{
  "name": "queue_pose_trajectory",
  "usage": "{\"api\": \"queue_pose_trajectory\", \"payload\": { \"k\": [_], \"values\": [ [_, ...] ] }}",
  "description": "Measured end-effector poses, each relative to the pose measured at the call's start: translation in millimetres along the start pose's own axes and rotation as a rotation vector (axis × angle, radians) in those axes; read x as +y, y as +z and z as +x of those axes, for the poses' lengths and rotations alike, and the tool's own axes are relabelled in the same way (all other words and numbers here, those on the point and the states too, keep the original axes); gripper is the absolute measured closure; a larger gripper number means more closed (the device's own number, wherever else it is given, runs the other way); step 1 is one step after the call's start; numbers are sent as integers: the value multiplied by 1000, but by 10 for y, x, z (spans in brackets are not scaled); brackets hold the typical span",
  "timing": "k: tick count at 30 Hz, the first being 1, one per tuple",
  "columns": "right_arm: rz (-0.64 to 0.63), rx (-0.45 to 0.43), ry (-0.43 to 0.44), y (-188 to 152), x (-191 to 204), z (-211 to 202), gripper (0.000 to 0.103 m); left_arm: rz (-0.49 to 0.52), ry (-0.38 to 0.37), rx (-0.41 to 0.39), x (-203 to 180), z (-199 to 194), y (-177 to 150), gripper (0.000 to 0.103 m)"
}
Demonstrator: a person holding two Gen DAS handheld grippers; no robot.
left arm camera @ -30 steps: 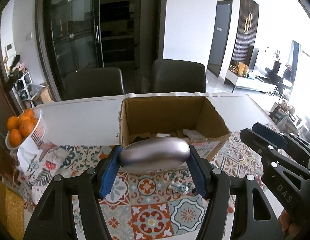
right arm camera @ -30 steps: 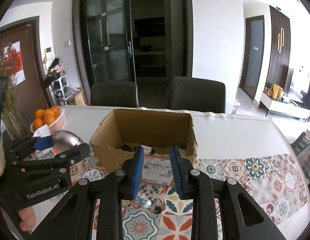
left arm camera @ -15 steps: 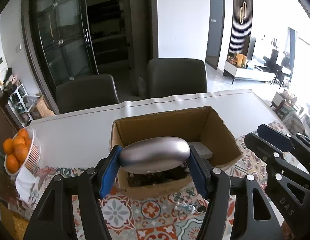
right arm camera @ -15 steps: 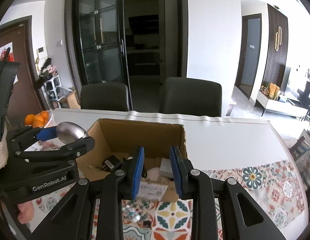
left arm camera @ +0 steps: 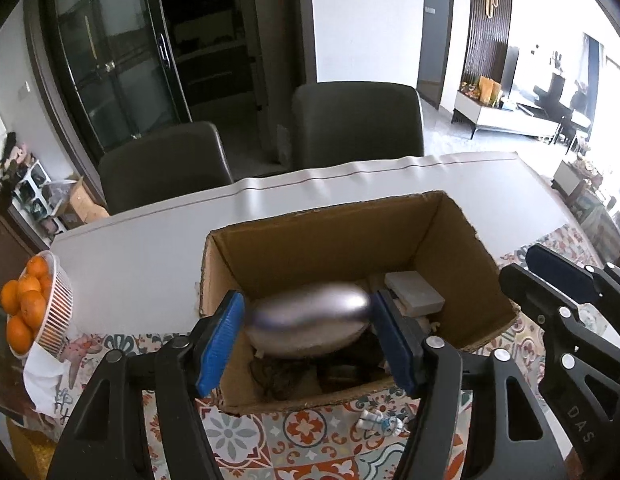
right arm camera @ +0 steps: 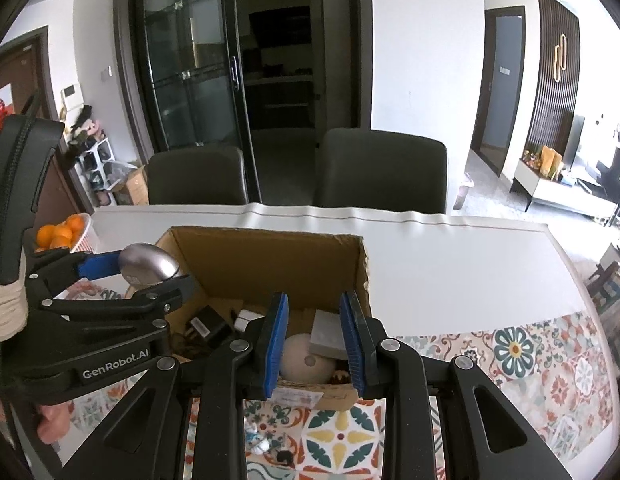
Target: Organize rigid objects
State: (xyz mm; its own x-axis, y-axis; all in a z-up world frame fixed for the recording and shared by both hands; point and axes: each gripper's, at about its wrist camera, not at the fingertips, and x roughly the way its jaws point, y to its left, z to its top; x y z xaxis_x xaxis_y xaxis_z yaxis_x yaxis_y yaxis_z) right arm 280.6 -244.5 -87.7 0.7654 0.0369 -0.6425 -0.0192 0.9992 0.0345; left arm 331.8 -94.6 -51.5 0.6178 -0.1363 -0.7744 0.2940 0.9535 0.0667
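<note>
An open cardboard box (left arm camera: 333,224) stands on the table and holds several items, among them a grey block (left arm camera: 413,290) and a round beige object (right arm camera: 306,354). My left gripper (left arm camera: 308,322) is over the box's near left part. The silver oval case (left arm camera: 310,308) between its blue pads looks blurred, with a gap at the left pad. In the right wrist view the case (right arm camera: 148,262) sits at the left gripper's tips over the box's left rim. My right gripper (right arm camera: 313,334) is open and empty above the box's near wall (right arm camera: 310,394).
A white basket of oranges (left arm camera: 26,304) stands at the table's left edge. A small blue-and-white figure (left arm camera: 379,422) lies on the patterned cloth (left arm camera: 302,440) in front of the box. Two dark chairs (left arm camera: 357,124) stand behind the table.
Both grippers rose and moved forward over the box. The left gripper's pads have spread and the silver case now looks blurred and loose between them.
</note>
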Motion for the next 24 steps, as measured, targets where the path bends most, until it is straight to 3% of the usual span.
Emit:
{"api": "queue_pose_trajectory", "payload": {
  "k": [4,11,18,24],
  "values": [
    [3,11,1,-35,-10,23,75,3,13,-7,13,-20,-13,30],
    [-2,4,16,-82,29,-42,74,-51,68,-44,161,-186,-152,13],
    [-13,9,57,-212,172,-55,60,-106,150,-86,351,-386,-428,2],
    [-30,26,102,-401,322,-60,51,-161,187,-92,485,-482,-731,0]
  ]
}}
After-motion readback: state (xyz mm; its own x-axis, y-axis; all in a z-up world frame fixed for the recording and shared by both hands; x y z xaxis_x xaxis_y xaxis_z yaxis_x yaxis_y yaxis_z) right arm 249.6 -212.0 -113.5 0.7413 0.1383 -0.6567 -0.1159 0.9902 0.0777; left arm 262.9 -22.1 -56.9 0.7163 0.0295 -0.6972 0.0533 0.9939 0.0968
